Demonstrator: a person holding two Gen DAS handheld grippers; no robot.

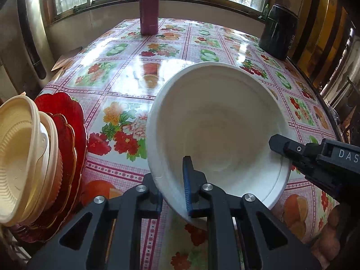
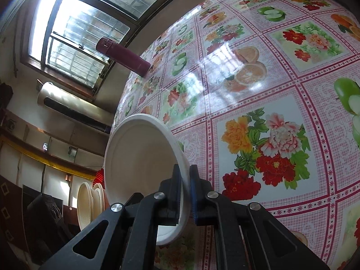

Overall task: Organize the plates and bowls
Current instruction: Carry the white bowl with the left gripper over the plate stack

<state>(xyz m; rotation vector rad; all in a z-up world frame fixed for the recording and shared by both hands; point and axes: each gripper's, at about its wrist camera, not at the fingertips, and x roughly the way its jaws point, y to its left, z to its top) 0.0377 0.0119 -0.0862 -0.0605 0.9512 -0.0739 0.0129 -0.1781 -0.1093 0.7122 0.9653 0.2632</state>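
Observation:
A white bowl (image 1: 220, 123) is held tilted above the flowered table (image 1: 126, 72), its inside facing the left wrist camera. My left gripper (image 1: 173, 193) is shut on its near rim. My right gripper (image 2: 185, 180) is shut on its right rim; it shows in the left wrist view (image 1: 281, 147) too. The bowl also shows in the right wrist view (image 2: 139, 155). At the left edge stand cream bowls (image 1: 20, 155) and red plates (image 1: 67, 135) on edge, also seen in the right wrist view: bowls (image 2: 86, 202), red plate (image 2: 100, 175).
A maroon flask (image 1: 149, 6) stands at the table's far edge by the window. A black canister (image 1: 279, 31) stands at the far right. The tablecloth (image 2: 270, 90) spreads to the right of the bowl.

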